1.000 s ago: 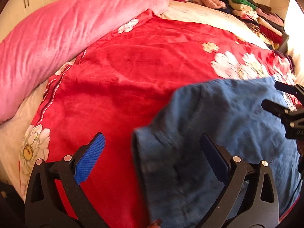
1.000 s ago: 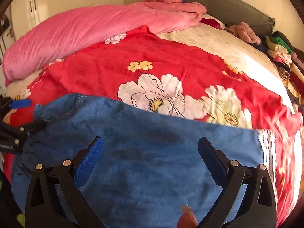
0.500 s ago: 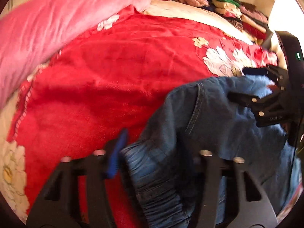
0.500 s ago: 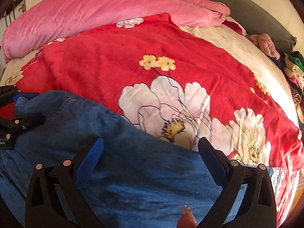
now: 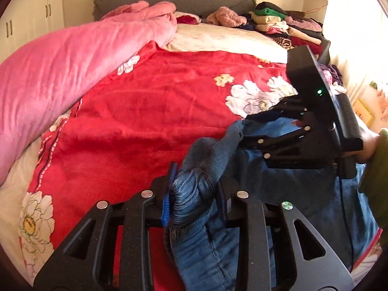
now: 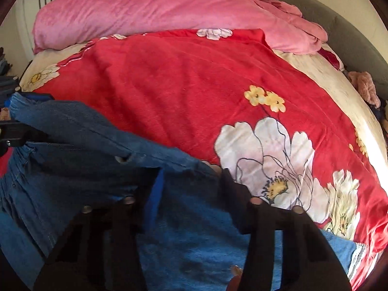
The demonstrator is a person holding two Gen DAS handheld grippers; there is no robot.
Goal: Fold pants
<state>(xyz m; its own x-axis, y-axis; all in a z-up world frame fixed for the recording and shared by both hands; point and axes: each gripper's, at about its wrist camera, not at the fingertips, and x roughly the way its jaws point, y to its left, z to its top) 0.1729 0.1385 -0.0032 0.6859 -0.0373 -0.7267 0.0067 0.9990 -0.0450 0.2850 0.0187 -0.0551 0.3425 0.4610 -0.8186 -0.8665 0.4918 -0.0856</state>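
Jeans on the red floral blanket now bunch clamped in the just-closed left tool, right tool closing on the waistband edge, ready to lift.

Bed bears red floral blanket, pink duvet, blue pants

Both tools: black plastic frames, silver rivets, blue ribbed pads. Right tool has a green LED on its housing. Person wears olive-green sleeve.
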